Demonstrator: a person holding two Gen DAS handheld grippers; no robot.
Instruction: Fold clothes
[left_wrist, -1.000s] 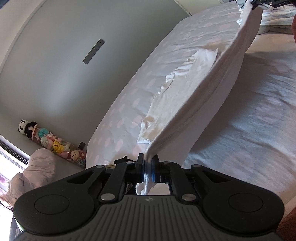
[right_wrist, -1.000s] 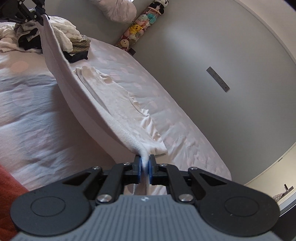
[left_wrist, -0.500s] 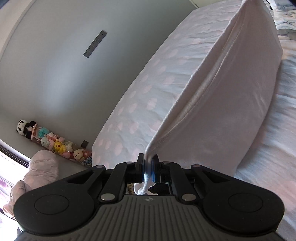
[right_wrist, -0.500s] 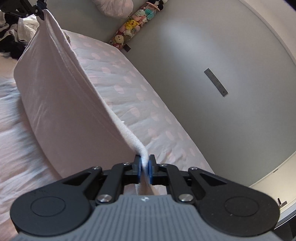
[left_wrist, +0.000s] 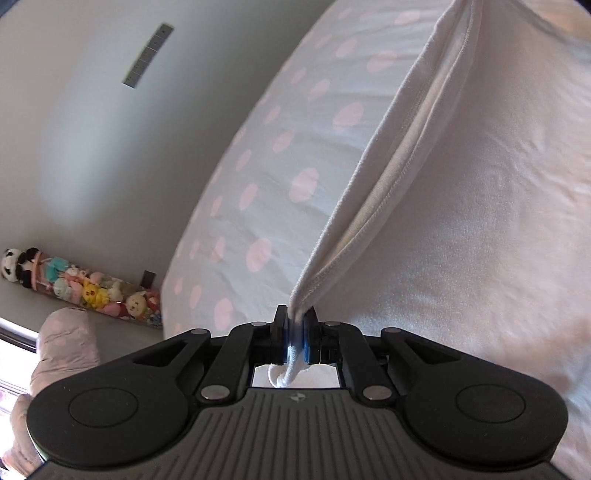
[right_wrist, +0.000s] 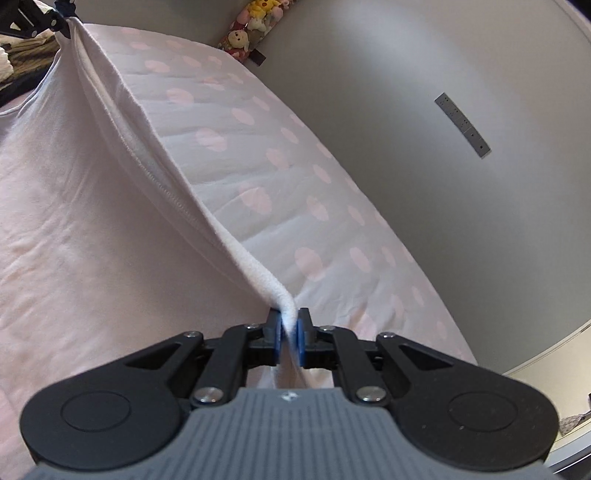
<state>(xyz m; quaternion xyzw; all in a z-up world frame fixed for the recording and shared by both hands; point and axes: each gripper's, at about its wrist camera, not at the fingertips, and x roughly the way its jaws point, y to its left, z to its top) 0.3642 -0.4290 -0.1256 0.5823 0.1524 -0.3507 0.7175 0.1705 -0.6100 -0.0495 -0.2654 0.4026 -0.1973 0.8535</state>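
While both sets of tongs are pinching opposite corners of the white garment (left_wrist: 461, 229), the fabric is stretching taut between them above the bed (left_wrist: 280, 155) with its pink-dotted cover. Left gripper (left_wrist: 295, 334) is biting down on a bunched hem, right gripper (right_wrist: 289, 332) is clamping the other end, and the cloth is hanging down on the near side, a row of plush toys (left_wrist: 85, 286) sitting by the wall
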